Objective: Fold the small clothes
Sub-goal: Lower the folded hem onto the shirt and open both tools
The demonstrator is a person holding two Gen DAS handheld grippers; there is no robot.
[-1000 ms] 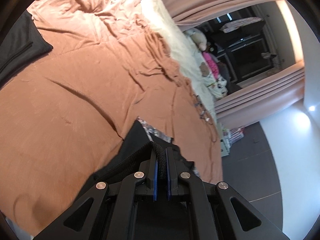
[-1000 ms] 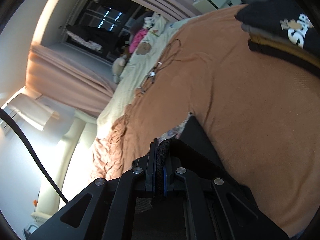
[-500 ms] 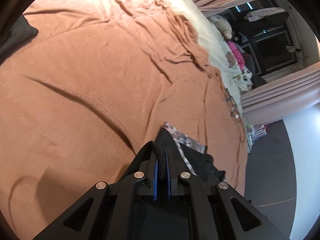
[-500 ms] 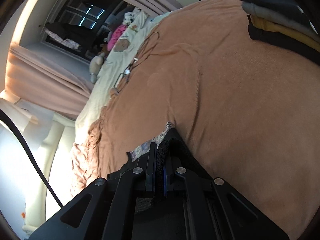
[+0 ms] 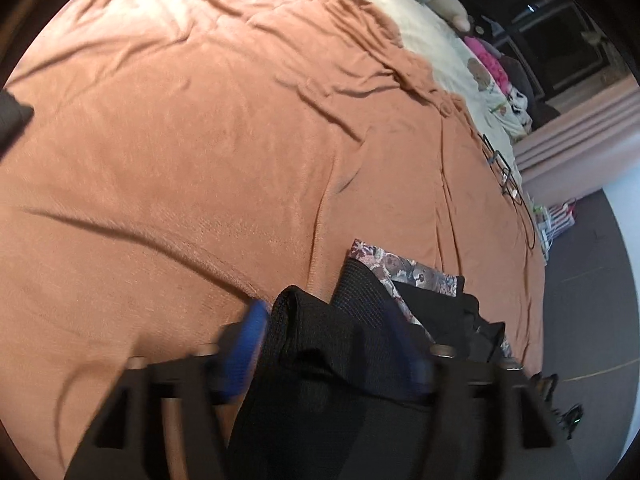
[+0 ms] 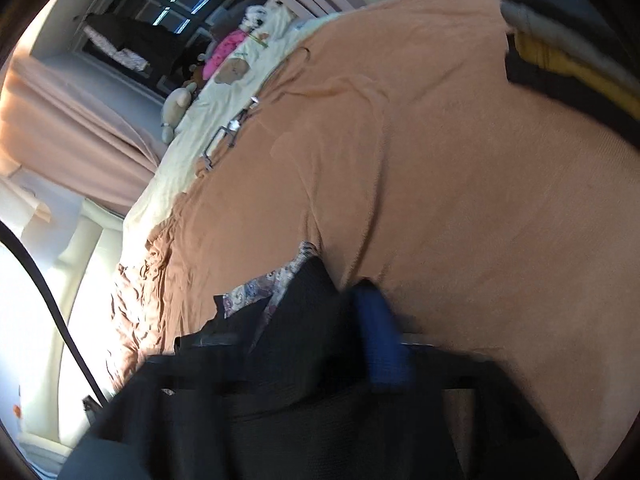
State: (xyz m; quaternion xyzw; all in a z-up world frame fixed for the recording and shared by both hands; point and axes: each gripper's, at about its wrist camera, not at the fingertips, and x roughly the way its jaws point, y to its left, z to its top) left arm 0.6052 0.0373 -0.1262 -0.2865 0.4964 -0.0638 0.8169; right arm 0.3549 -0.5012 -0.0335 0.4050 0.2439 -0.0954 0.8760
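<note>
A black knit garment (image 5: pixel 344 344) with a floral-print lining (image 5: pixel 404 266) lies on the orange bedspread (image 5: pixel 200 140). My left gripper (image 5: pixel 328 344) is open, its blue pads (image 5: pixel 248 344) spread on either side of the garment's bunched edge. In the right wrist view the same garment (image 6: pixel 296 344) lies under my right gripper (image 6: pixel 320 332), which is also open; one blue pad (image 6: pixel 380 336) shows clearly, the other is hidden behind dark cloth. Both views are motion-blurred near the fingers.
A stack of folded clothes (image 6: pixel 568 60), grey, yellow and black, sits at the right on the bed. Another dark garment (image 5: pixel 12 120) lies at the left edge. A cream sheet (image 6: pixel 224 96) with soft toys, eyeglasses (image 5: pixel 502 168) and curtains lie beyond.
Both grippers were shut on the garment's black edge and have now opened, letting it go onto the bed. Both cameras have dropped lower toward the bedspread.
</note>
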